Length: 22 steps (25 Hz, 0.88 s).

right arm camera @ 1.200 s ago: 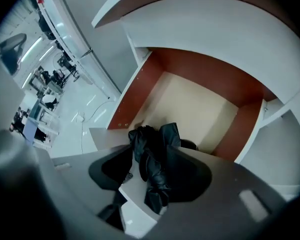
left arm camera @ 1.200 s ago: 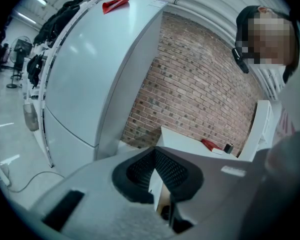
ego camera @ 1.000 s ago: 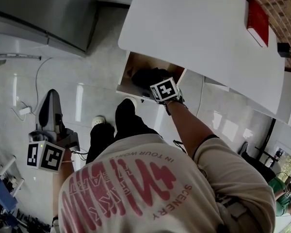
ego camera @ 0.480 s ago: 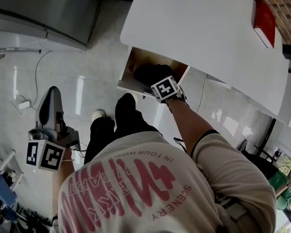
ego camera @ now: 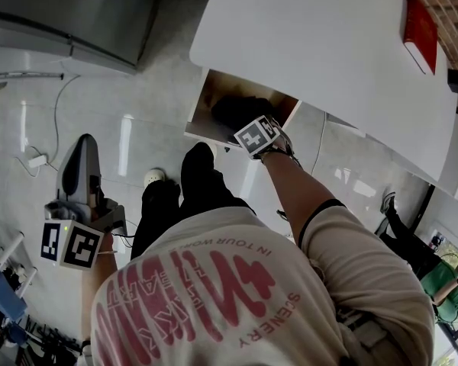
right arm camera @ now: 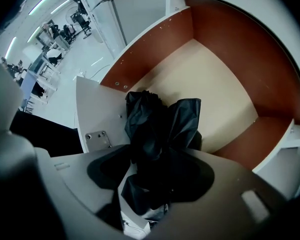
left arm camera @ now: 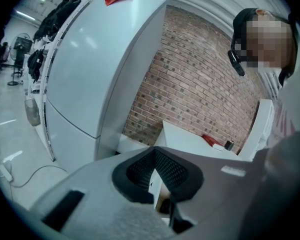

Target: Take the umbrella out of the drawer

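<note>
A black folded umbrella (ego camera: 235, 111) (right arm camera: 157, 119) lies crumpled in the open wooden drawer (ego camera: 204, 101) (right arm camera: 155, 41) under the white table (ego camera: 313, 44). My right gripper (right arm camera: 150, 175) points straight down into the drawer. Its jaws stand wide with the umbrella's fabric between them, and a strip of white drawer front shows beside the left pad. In the head view its marker cube (ego camera: 257, 136) covers the jaws. My left gripper (ego camera: 82, 157) (left arm camera: 154, 156) hangs low at the left over the floor, jaw tips together with nothing in them.
A red book (ego camera: 420, 25) (left arm camera: 211, 140) lies at the table's far end by a brick wall (left arm camera: 190, 84). A grey cabinet (ego camera: 69, 14) stands at the upper left, and a cable (ego camera: 59, 120) runs on the floor. My black-trousered legs (ego camera: 198, 189) stand before the drawer.
The right gripper has sunk a little deeper over the umbrella and rolled at the wrist. The left gripper has stayed where it was.
</note>
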### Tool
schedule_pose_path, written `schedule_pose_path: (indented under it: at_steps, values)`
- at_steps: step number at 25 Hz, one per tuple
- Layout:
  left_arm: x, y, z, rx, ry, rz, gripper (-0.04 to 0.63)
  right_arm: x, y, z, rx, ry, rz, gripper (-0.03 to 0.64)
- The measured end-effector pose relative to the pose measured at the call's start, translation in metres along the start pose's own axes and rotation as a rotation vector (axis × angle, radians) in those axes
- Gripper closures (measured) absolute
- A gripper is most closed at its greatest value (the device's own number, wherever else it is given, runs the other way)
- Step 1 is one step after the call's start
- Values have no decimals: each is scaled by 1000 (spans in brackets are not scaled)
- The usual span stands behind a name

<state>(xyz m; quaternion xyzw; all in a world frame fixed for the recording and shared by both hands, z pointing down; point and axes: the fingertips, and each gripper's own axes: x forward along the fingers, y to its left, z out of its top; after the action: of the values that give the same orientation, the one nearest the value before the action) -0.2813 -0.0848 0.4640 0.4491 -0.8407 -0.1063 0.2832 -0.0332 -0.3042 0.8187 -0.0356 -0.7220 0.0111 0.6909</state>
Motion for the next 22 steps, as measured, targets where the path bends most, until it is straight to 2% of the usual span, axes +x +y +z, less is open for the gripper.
schedule_pose_path:
  at_steps: [3, 6, 9, 12, 22]
  values:
    - [-3, 3, -3, -3, 0, 11, 592, 2, -2, -1, 42, -2, 12, 370]
    - [-4, 6, -4, -5, 1, 16, 592, 5, -4, -1, 28, 18, 9, 370]
    - [-7, 8, -5, -5, 4, 26, 592, 12, -3, -5, 24, 62, 28, 343]
    - [-11, 11, -8, -7, 8, 39, 592, 18, -3, -7, 66, 84, 47, 325]
    - [-17, 16, -18, -52, 9, 65, 592, 22, -7, -8, 111, 63, 29, 334]
